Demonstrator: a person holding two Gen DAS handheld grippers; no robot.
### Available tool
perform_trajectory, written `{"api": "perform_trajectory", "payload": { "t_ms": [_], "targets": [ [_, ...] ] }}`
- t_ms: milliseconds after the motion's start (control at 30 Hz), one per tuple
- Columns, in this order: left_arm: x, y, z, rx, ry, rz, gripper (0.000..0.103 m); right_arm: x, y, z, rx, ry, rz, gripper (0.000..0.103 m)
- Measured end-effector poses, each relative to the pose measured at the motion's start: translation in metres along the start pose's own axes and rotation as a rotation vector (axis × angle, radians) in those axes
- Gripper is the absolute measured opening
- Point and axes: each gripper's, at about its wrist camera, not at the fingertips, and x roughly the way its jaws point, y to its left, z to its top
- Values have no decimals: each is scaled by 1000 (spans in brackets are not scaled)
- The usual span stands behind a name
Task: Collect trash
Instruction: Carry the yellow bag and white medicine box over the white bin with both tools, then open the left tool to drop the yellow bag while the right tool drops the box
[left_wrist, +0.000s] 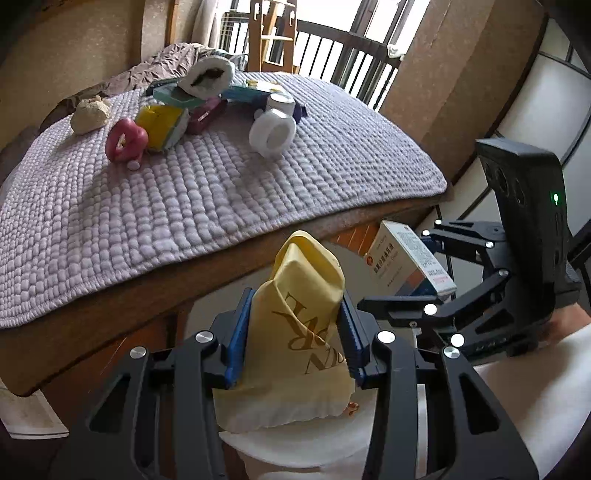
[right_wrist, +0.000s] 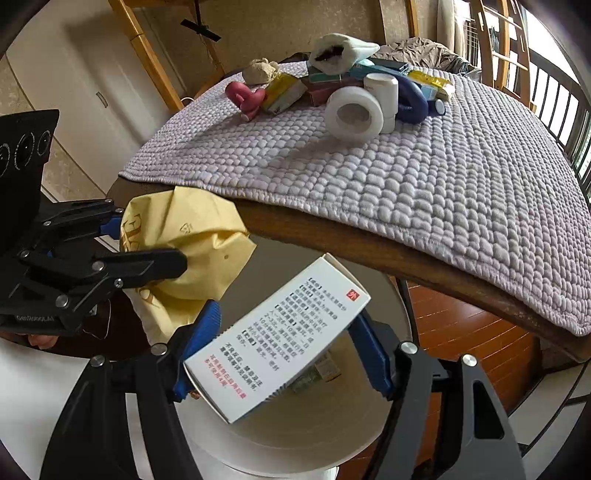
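My left gripper is shut on a crumpled yellow bag with brown lettering, its blue pads pressing both sides. It hangs just off the table's front edge, over a white round bin. Beside it, my right gripper is shut on a white medicine box printed with black and red text, tilted above the same bin. In the right wrist view the left gripper and the yellow bag sit at the left. The left wrist view shows the right gripper with the box.
A lilac knitted mat covers the wooden table. At its far side lies a pile: a white tape roll, a pink object, a yellow box, a beige lump and several cartons. Small scraps lie in the bin.
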Motion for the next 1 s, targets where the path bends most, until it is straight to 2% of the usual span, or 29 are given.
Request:
{"api": "perform_trajectory", "payload": {
  "t_ms": [467,1000],
  "targets": [
    [26,6,-23,-13,72,13,45,16,3,-16,4,51,-11,69],
    [52,13,-35,-19,139,25,45,41,-4,-17,31,95,-11,69]
  ]
}}
